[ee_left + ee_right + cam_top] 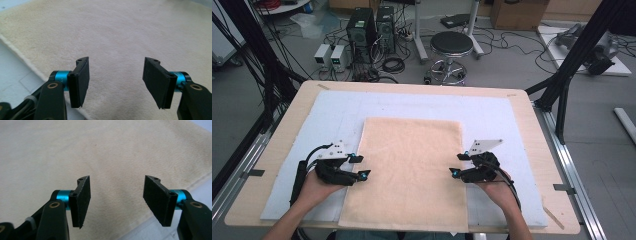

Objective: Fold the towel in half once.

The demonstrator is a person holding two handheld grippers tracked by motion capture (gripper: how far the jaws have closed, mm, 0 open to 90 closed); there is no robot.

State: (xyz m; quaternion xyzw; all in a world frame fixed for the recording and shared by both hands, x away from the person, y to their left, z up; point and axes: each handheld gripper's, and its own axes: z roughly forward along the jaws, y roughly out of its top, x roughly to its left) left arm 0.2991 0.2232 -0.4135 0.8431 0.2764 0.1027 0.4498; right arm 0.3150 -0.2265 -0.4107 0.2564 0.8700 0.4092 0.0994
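- On the table (277,150), over a pale blue-white mat (332,107), a cream towel (409,165) lies spread flat, its near edge reaching the table's front edge and its far edge short of the mat's far border.
- Left gripper (359,166) hovers at the towel's left edge, about midway along it; jaws stand apart with nothing between them. In the left gripper view the left gripper (116,82) looks down on bare cloth, the hem running diagonally under its left pad.
- Right gripper (457,164) mirrors it at the towel's right edge; jaws likewise parted and empty. In the right gripper view the right gripper (116,201) has the hem passing below its right pad.
- Judgement: the matched placement, one tool on each long edge and pointing inward, suits a two-handed pinch of both hems, probably to fold or lift the cloth. Neither pad presses the fabric at this moment.
- Towel: rectangular, soft short pile, faintly mottled, with a narrow stitched hem; no creases seen. It should yield and bunch easily when pinched.
- Pads (80,82): flat black rectangles with a fine grained face, mounted on blue metal collars (60,76).
- Mat: smooth, with faint grid lines. Table: light wood with rounded corners.
- Risk, as judged: a thin hem lying flat may slip a shallow pinch.
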